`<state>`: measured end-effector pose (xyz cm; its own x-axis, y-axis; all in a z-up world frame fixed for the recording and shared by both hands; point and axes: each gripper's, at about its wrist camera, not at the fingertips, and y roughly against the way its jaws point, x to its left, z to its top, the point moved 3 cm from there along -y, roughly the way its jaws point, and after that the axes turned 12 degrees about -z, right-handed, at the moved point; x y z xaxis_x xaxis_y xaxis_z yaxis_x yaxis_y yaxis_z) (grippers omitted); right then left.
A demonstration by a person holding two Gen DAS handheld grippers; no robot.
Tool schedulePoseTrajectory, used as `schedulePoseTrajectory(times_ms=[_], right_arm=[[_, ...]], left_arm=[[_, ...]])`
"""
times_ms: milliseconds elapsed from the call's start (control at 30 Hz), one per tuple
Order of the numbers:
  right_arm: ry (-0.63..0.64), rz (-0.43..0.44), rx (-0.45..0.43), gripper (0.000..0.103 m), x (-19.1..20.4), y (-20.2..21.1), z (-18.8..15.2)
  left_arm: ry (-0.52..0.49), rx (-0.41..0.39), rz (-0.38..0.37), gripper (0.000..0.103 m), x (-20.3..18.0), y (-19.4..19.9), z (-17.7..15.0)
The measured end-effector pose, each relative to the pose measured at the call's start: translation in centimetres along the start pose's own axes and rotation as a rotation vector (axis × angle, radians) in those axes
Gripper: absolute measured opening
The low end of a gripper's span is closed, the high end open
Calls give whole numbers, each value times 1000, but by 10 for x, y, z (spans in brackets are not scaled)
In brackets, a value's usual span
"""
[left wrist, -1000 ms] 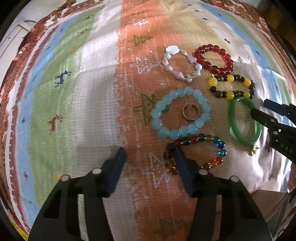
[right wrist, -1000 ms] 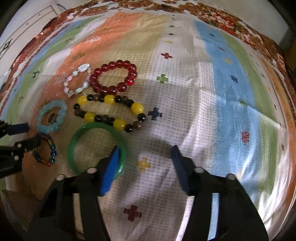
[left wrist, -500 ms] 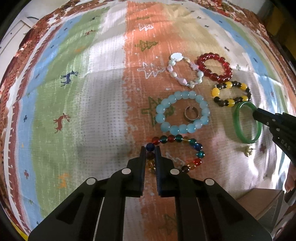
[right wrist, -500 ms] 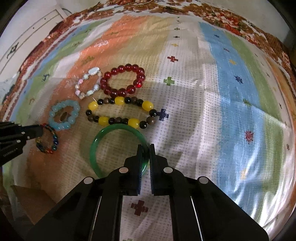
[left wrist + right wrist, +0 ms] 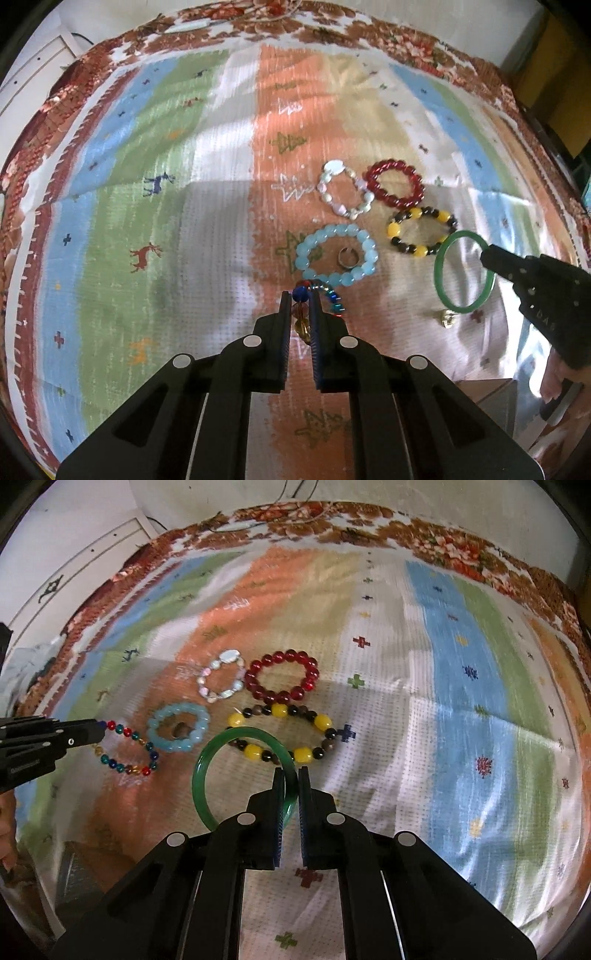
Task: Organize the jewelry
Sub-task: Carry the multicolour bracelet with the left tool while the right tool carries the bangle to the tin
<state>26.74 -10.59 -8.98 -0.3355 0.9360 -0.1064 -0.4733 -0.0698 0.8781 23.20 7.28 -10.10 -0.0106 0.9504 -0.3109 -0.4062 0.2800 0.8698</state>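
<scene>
Nearest to me, my left hand-held gripper point(image 5: 299, 295) is clamped on the multicolour bead bracelet point(image 5: 127, 751), pinching the strand at a blue bead with amber ones trapped between the pads. I'd say this one is light and floppy: it's on a cord, so the loop sags and swings off whatever point I hold. Glassy round beads look slippery, so biting across the strand between two beads seems safer than squeezing on one bead's crown.

My right hand-held gripper point(image 5: 291, 779) is clenched on the green bangle point(image 5: 463, 271), gripping the rim on its near right side. It's a rigid ring, probably jade or glass, so it keeps its shape but would likely be heavier, slick and chip-prone if it drops. Holding one edge leaves the rest hanging as a lever, so it could pivot in the pads. It's tilted up off the cloth, from what I can tell.

Just beyond, on the striped tablecloth point(image 5: 207, 229) over the worktop, the pale blue bead bracelet point(image 5: 336, 256) lies flat with a small metal ring point(image 5: 347, 256) inside it. A tiny gold earring point(image 5: 447, 318) sits near the bangle; that one's fiddly.

Farther out: the yellow and dark bead bracelet point(image 5: 282, 734), then the red bead bracelet point(image 5: 281, 681) and the pearly shell bracelet point(image 5: 222, 677) side by side, nearly touching. All soft strands, same deal as mine.
</scene>
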Motion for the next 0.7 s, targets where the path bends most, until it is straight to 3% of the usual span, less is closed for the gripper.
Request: schedulePoseTrajectory(times_ms=[433, 700], right_arm=[[-5, -6, -45, 8, 4, 21, -10], [3, -11, -128, 8, 7, 50, -14]], left_arm=[[-10, -90, -24, 9, -18, 30, -4], [-36, -157, -54, 9, -38, 56, -14]])
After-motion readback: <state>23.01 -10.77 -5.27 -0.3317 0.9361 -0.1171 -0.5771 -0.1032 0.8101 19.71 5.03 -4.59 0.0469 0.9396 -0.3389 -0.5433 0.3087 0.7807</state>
